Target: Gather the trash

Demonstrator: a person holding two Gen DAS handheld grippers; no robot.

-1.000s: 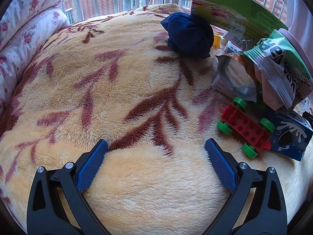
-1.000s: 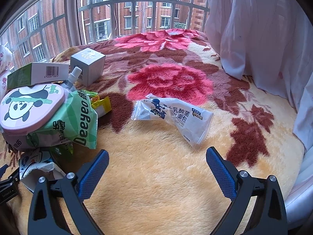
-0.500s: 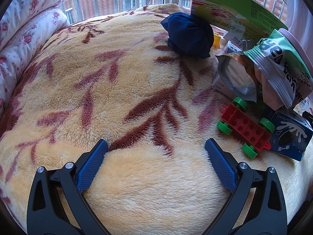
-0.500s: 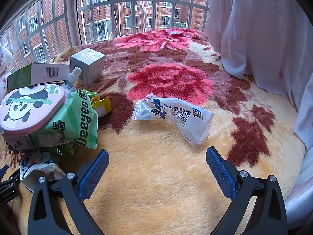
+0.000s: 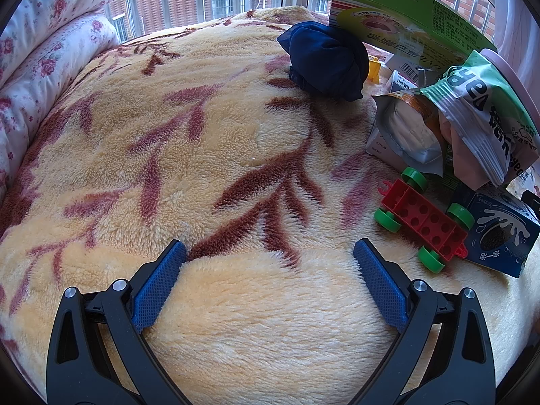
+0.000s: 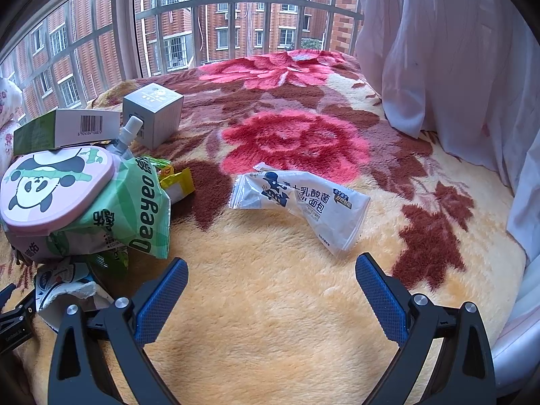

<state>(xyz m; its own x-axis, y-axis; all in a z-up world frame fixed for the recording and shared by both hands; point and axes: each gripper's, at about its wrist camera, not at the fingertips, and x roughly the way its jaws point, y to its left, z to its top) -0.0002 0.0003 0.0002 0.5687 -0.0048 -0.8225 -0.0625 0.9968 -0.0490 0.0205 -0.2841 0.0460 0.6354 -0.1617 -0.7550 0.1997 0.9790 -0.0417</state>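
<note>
A white bread wrapper [image 6: 300,202] lies flat on the fleece blanket just beyond my right gripper [image 6: 271,266], which is open and empty. To its left is a heap: a green wet-wipe pack [image 6: 135,209] with a pink panda lid [image 6: 57,185], a yellow wrapper [image 6: 177,180], a spouted pouch [image 6: 130,131]. In the left wrist view the same green pack [image 5: 482,114] sits at the right over a torn foil bag [image 5: 408,131] and a dark blue packet [image 5: 503,233]. My left gripper [image 5: 270,248] is open over bare blanket.
A red toy wagon with green wheels [image 5: 425,219] lies right of the left gripper. A dark blue cloth bundle [image 5: 327,60] and a green box [image 5: 405,17] sit farther back. A grey cube box [image 6: 153,113], white curtain [image 6: 438,50], floral pillows [image 5: 40,50] and barred window border the bed.
</note>
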